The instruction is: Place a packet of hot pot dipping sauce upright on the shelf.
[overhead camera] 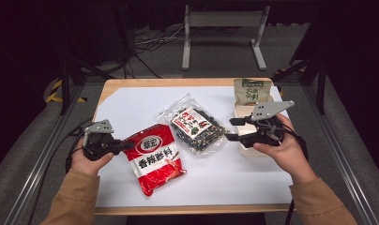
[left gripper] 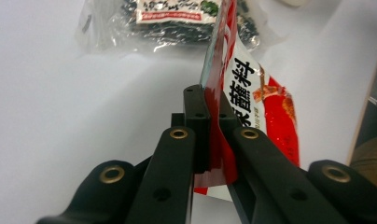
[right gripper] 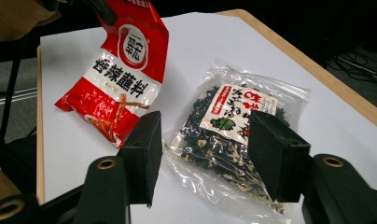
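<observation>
Red and white foil, thin and glossy: the seasoning packet (overhead camera: 155,158) is lying on the white sheet (overhead camera: 131,105) at the table's left, its far corner lifting where the left gripper (overhead camera: 126,146) is pinching the sealed edge, jaws squeezed together on it. It is probably handling as light, limp and slippery, so that flat seam is likely the best hold. The right gripper (overhead camera: 232,129) is hovering with jaws apart, holding nothing, beside the clear bag of dried seaweed mix (overhead camera: 197,127). A green-labelled pouch (overhead camera: 251,90) is standing in the beige tray (overhead camera: 246,150) behind it.
</observation>
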`<state>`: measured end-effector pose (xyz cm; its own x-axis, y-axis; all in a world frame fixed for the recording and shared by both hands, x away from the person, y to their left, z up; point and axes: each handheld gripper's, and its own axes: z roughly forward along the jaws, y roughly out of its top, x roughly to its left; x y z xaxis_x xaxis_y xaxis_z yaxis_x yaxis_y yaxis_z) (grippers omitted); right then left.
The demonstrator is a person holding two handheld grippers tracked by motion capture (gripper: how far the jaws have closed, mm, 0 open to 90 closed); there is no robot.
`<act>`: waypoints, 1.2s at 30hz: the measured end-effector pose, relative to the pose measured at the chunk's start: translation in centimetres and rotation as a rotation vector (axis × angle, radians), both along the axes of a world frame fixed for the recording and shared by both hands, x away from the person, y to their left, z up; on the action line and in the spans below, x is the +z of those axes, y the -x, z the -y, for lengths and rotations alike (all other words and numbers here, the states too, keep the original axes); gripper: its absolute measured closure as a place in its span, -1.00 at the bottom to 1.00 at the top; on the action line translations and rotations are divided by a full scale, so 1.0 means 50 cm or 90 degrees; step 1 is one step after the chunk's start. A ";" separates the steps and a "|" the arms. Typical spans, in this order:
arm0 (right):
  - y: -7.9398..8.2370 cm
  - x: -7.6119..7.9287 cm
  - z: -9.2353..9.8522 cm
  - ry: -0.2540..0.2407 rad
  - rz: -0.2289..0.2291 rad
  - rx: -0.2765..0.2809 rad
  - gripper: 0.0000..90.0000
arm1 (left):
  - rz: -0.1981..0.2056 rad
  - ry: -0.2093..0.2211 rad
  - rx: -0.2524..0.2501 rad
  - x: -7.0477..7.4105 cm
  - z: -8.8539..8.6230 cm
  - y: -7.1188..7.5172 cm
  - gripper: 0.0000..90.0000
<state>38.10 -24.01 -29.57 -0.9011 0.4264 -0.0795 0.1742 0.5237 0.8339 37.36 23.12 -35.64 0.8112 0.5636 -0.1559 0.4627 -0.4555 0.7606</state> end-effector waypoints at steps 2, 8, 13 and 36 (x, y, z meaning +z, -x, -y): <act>0.001 0.001 -0.001 -0.004 -0.006 0.000 0.00 | 0.008 -0.001 -0.010 0.013 0.004 0.010 0.99; 0.007 0.001 -0.008 -0.003 -0.013 -0.001 0.01 | 0.043 -0.004 -0.051 0.058 0.025 0.047 0.99; 0.009 0.000 -0.013 -0.001 -0.014 0.006 0.00 | 0.063 -0.010 -0.081 0.084 0.043 0.075 0.99; 0.030 -0.034 -0.056 -0.015 -0.036 0.053 -0.01 | 0.109 0.000 -0.151 0.137 0.091 0.130 0.99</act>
